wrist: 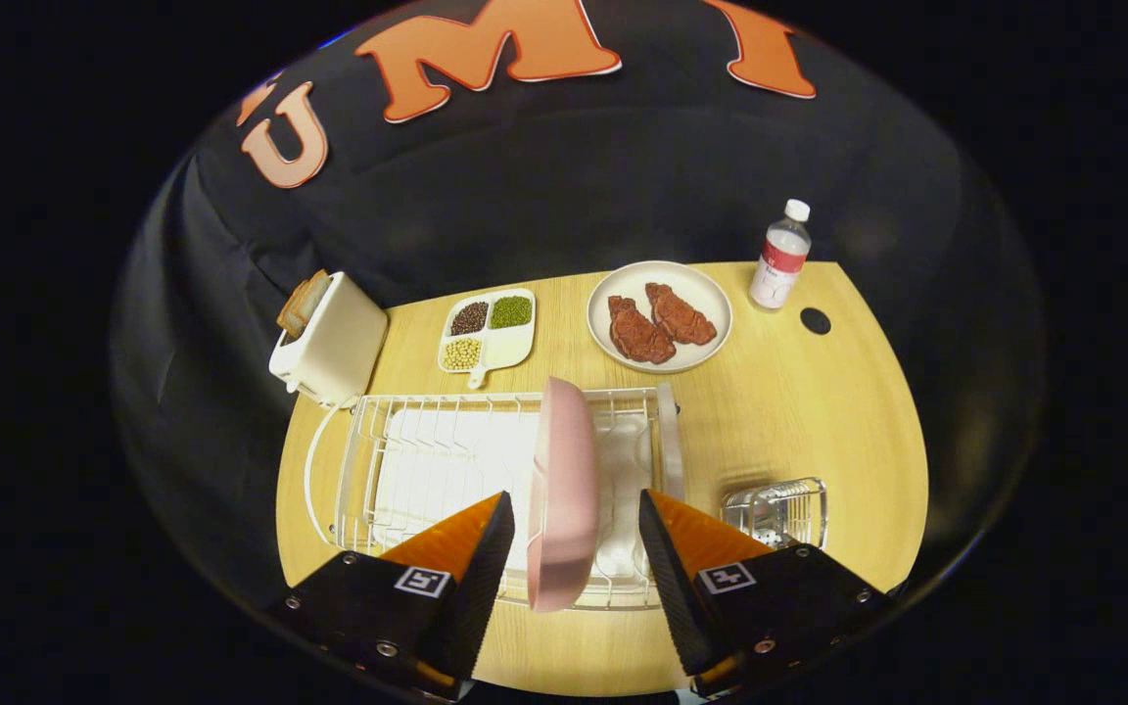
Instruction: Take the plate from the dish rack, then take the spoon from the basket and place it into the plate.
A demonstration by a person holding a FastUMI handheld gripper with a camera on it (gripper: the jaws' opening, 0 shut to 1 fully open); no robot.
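A pink plate (564,490) stands on edge in the white wire dish rack (407,460), toward the rack's right side. My gripper (576,524) is open, its two fingers on either side of the plate's near rim with a gap on each side. A small wire basket (777,509) sits on the table just right of the rack, partly behind the right finger; I cannot make out the spoon in it.
Beyond the rack stand a white toaster (331,343) with bread, a divided dish of beans (488,328), a white plate with two pieces of meat (660,315) and a small bottle (779,257). The wooden table (819,411) has a round hole (815,320) near the bottle.
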